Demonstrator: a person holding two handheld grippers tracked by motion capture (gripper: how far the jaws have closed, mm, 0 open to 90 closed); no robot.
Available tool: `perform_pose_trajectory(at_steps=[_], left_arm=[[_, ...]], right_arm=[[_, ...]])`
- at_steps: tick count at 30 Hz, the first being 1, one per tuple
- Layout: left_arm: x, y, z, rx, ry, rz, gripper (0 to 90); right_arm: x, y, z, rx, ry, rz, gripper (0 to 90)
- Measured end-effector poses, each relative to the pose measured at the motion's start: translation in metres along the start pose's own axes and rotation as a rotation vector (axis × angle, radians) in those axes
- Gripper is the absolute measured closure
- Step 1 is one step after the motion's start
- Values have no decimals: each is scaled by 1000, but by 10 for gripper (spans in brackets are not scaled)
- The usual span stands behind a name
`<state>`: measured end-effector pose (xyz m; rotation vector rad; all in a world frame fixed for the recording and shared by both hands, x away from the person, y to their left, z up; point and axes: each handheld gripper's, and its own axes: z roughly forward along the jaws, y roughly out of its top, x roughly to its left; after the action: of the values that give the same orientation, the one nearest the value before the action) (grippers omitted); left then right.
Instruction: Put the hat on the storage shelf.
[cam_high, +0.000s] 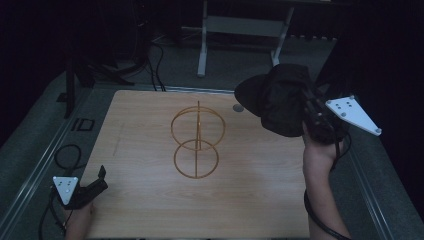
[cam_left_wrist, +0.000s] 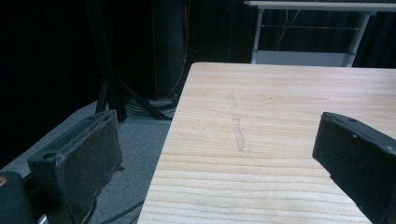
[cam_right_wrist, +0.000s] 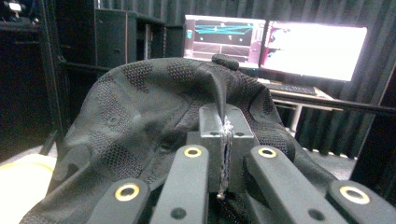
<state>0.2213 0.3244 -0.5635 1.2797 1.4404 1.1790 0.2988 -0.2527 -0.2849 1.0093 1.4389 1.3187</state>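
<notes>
Here my right tongs (cam_right_wrist: 224, 140) pinched the black cap (cam_high: 280, 100) by its fabric, held above the counter (cam_high: 150, 210), presumably for hanging on the wire stand (cam_high: 197, 142). My left tongs (cam_high: 97, 182) sat spread and empty, clear of the work.

centre: gold wire stand (cam_high: 196, 141) blocks my straight path across the table (cam_high: 260, 190) | near, left, right of it: bare wood, I pass freely | far right: my held black cap (cam_high: 280, 100) hangs above the edge

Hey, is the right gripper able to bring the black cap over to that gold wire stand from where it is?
Probably yes: the right gripper holds the black cap in the air, with bare table before the wire stand.
</notes>
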Motion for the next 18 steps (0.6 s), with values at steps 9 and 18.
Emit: perform_pose_trajectory(at_steps=[9, 18], left_arm=[[0, 0, 0, -1, -2, -1, 18], [0, 0, 0, -1, -4, -2, 18]], right_arm=[[20, 10, 3, -33, 48, -2, 887], [48, 19, 12, -51, 116, -2, 887]])
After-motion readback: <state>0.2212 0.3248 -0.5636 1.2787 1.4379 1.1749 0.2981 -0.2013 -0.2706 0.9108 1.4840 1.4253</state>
